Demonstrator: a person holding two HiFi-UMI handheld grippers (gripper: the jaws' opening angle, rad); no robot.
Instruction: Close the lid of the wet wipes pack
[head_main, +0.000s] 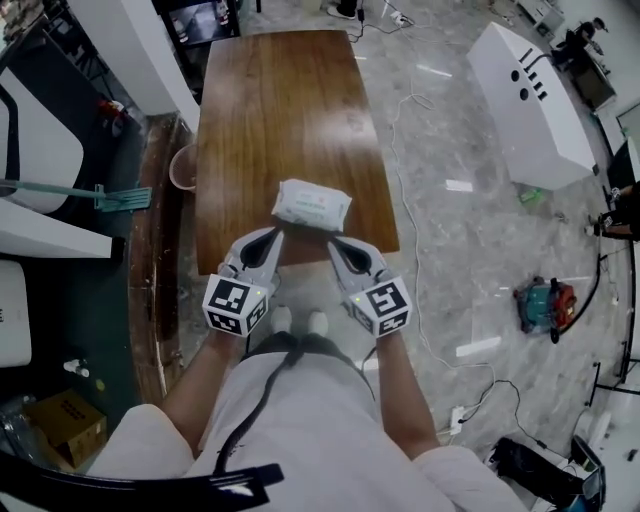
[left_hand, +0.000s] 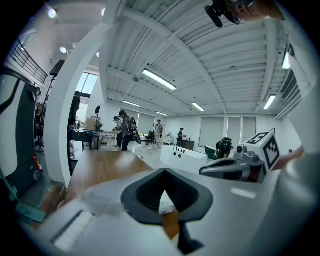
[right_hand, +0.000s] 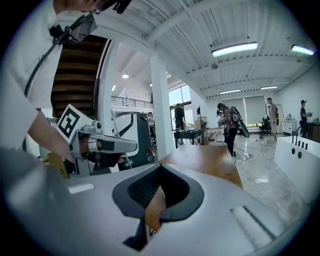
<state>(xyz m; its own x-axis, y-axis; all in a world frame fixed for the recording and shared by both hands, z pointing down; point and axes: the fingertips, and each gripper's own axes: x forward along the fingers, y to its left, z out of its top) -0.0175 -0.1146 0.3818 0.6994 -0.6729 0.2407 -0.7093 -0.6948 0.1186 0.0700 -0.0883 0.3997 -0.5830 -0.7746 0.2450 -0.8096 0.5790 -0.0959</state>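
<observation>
The wet wipes pack, white with a pale green label on top, lies on the wooden table near its front edge. From above, its lid looks flat. My left gripper and right gripper hover side by side just in front of the pack, pointing at its near edge, both shut with nothing between the pads. In the left gripper view the jaws meet at the tip, and a bit of the white pack shows below them. The right gripper view shows its jaws closed over the table edge.
A white console stands on the floor to the right, with cables and a red and teal tool near it. A pink bowl and a mop are at the table's left. Several people stand far off across the hall.
</observation>
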